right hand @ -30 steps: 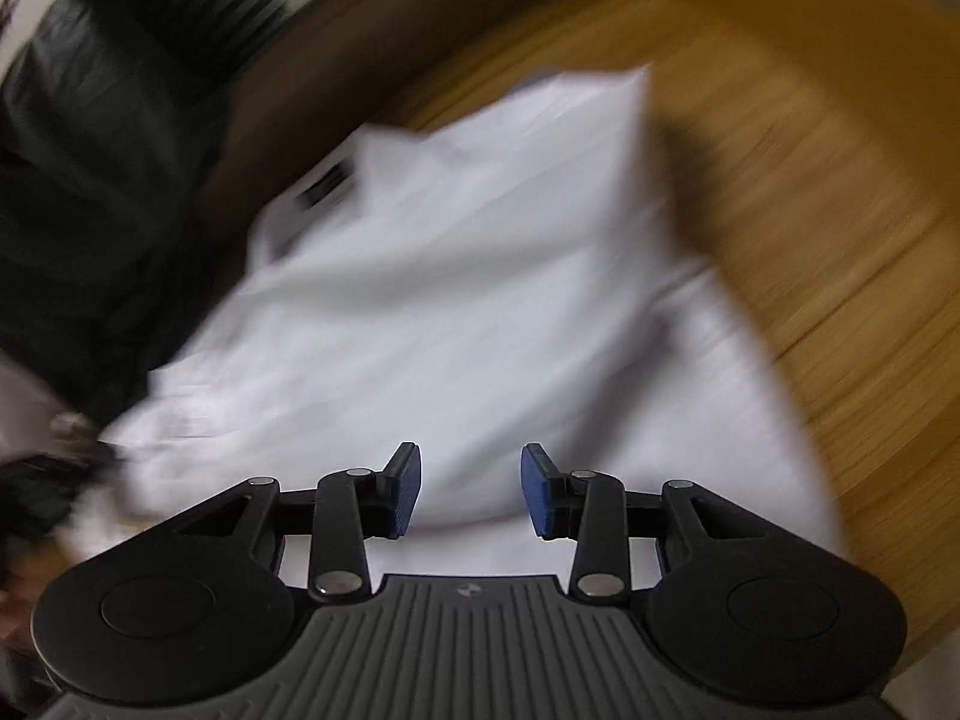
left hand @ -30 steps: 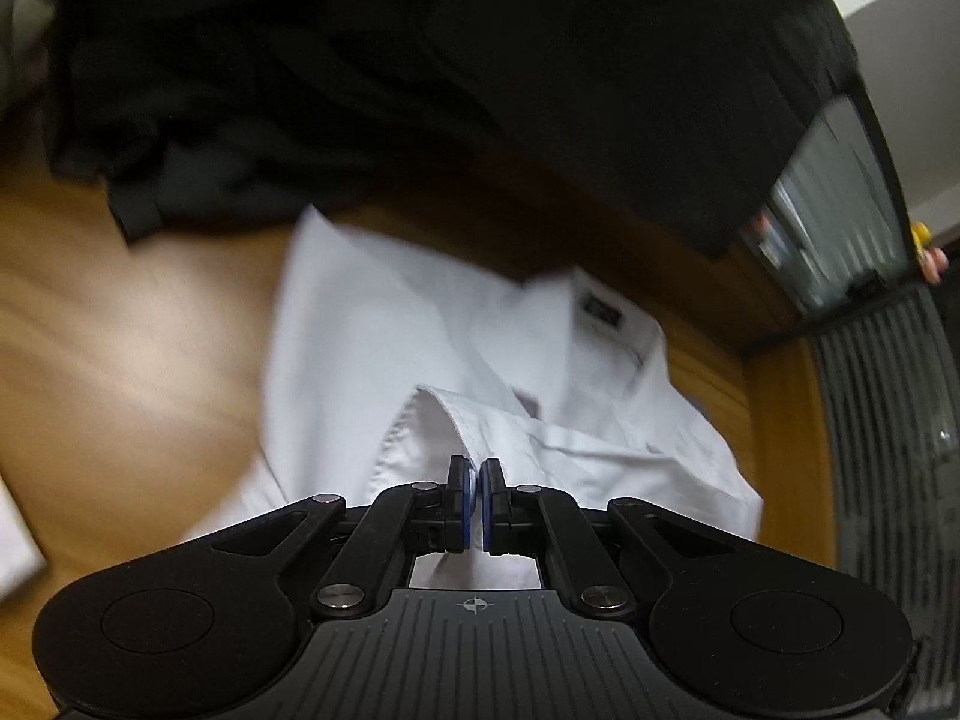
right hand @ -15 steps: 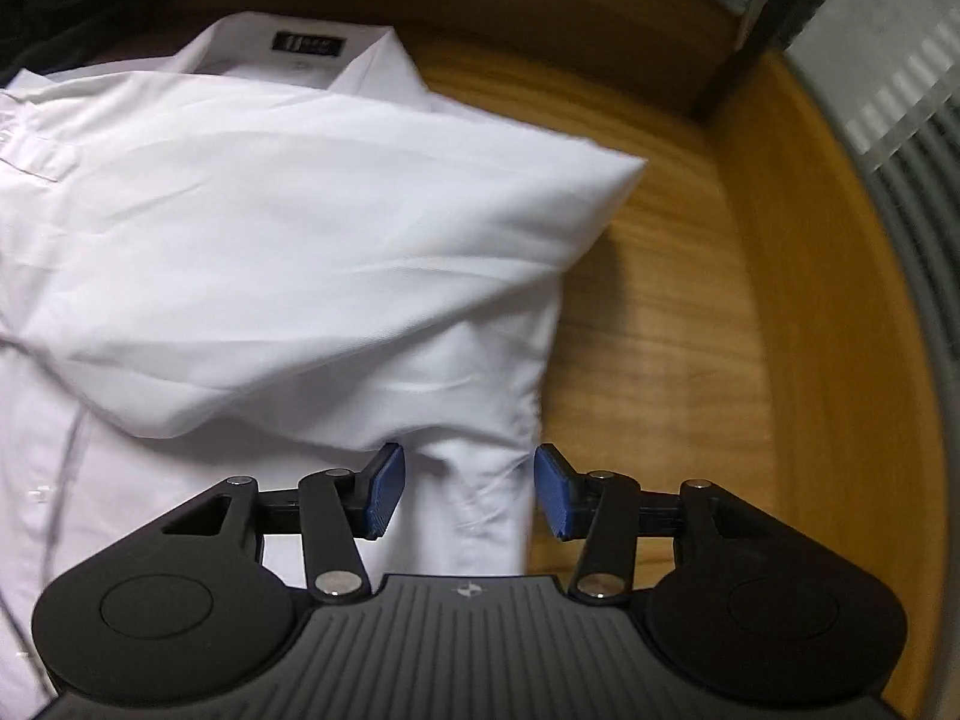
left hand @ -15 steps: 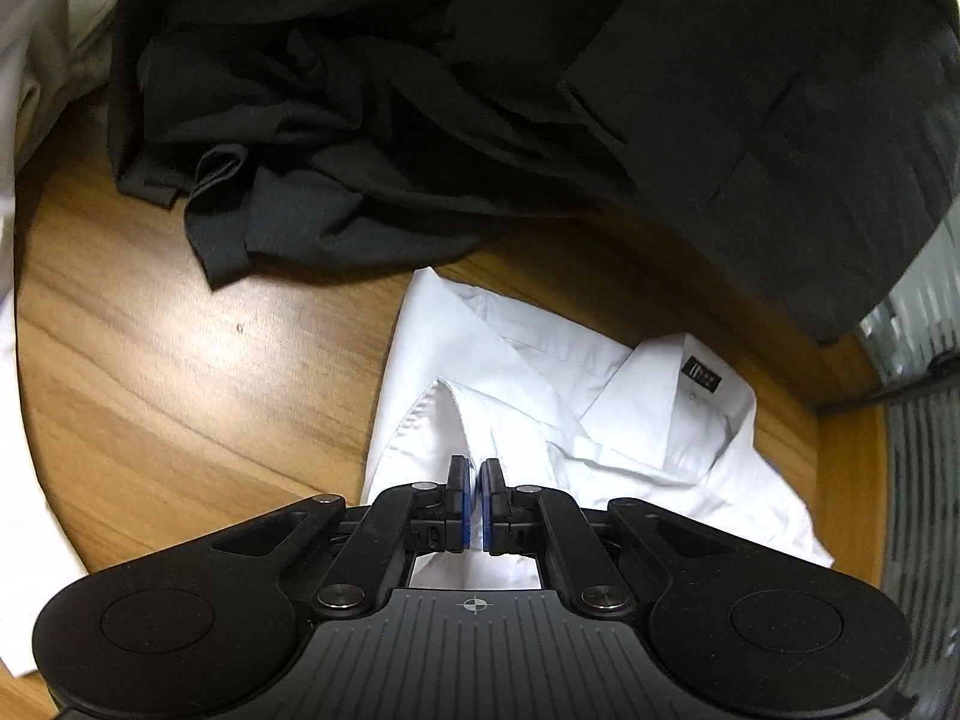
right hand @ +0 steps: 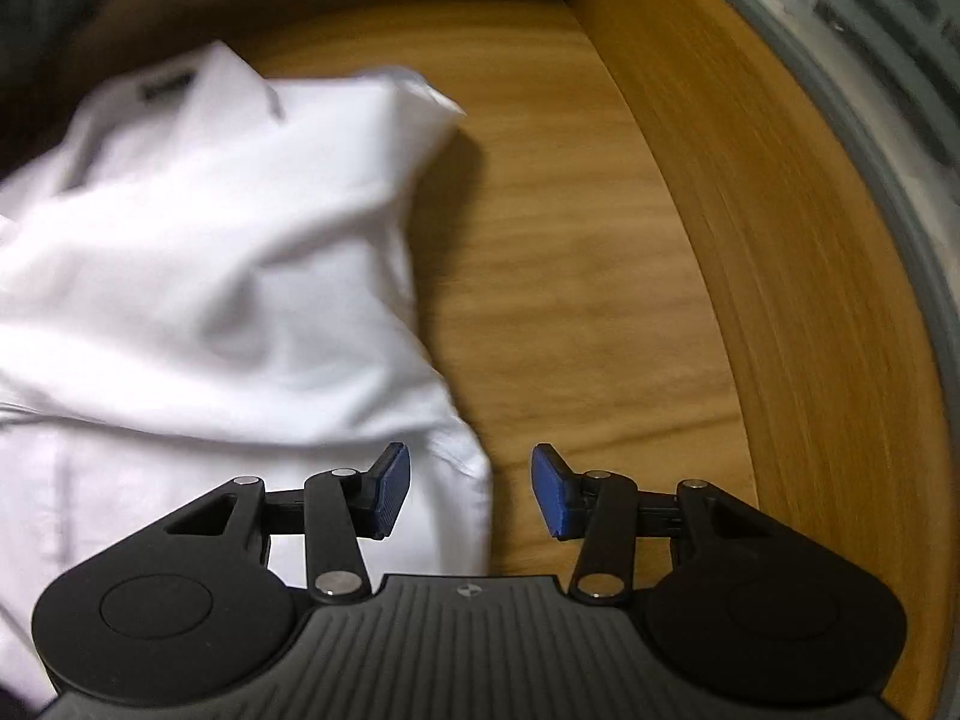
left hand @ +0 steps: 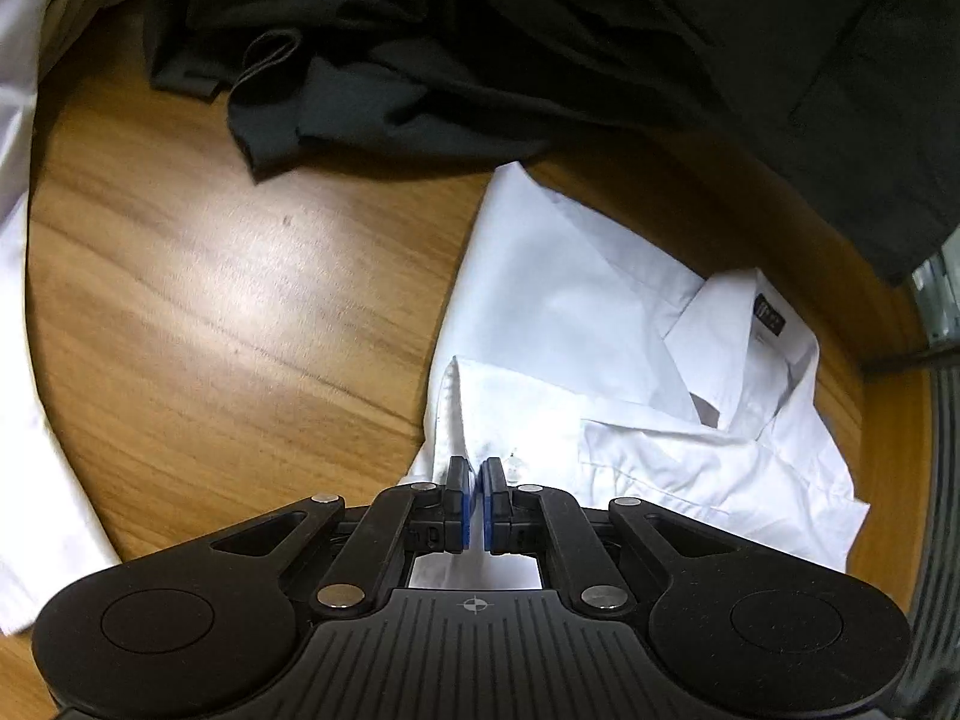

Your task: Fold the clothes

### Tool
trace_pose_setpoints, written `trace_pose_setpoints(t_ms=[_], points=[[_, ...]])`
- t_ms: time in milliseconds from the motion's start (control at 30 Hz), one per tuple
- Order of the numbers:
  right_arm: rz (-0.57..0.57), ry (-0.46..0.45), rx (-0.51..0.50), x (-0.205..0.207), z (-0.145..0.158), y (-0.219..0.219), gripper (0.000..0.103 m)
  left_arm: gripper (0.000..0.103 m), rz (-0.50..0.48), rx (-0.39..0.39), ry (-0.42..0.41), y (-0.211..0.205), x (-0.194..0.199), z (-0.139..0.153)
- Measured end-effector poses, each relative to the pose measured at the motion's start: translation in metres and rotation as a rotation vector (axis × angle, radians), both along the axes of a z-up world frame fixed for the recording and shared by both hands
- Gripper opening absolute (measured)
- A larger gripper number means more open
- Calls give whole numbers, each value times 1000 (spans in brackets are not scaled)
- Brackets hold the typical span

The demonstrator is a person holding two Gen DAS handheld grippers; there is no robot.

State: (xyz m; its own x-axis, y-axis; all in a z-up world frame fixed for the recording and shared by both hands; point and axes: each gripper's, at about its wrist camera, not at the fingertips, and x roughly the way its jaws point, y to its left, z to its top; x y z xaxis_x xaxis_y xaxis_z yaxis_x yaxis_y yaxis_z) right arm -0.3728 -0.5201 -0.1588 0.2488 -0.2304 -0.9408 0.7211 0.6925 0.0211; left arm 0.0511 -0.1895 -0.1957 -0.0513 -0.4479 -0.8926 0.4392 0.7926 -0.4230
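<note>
A white collared shirt (left hand: 576, 336) lies partly folded on the wooden table, its dark neck label up at the right. My left gripper (left hand: 477, 480) is shut on the shirt's button-placket edge at the near left side. In the right wrist view the same white shirt (right hand: 210, 276) fills the left half, blurred. My right gripper (right hand: 471, 489) is open, its left pad over the shirt's right edge and its right pad over bare wood, with nothing gripped.
A heap of black garments (left hand: 540, 42) covers the far side of the table (left hand: 210, 312). White cloth (left hand: 24, 468) lies along the left edge. A raised wooden rim (right hand: 780, 240) and a grey ribbed surface (right hand: 900, 30) bound the right side.
The left gripper stayed shut on the shirt edge while the view shifted left along the table. The right gripper swung right, from over the shirt body to its right edge, still open.
</note>
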Motion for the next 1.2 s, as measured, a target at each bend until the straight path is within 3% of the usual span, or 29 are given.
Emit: trace_pose_setpoints(t_ms=[200,533,633,800,867,1000,1200], points=[[-24,-117,-10,32,32,-21,54,6,-31,0,-33,-3,-3,3],[-242,-187,55,91,10,-110,53,6,-54,-5,-56,-5,-5,6],[-309,-179,122,96,-7,-135,40,6,-49,-8,-53,-5,-6,5],[-351,-187,214,95,-31,-151,35,6,-48,-5,-65,-6,-8,6],[-358,-210,242,94,-32,-153,2,6,-54,-2,-74,-7,-9,6],[-306,-225,142,106,-7,-151,1,6,-64,-1,-85,-9,-10,6],[-131,-104,-39,131,0,-126,3,6,-76,-23,-109,-13,-11,11]])
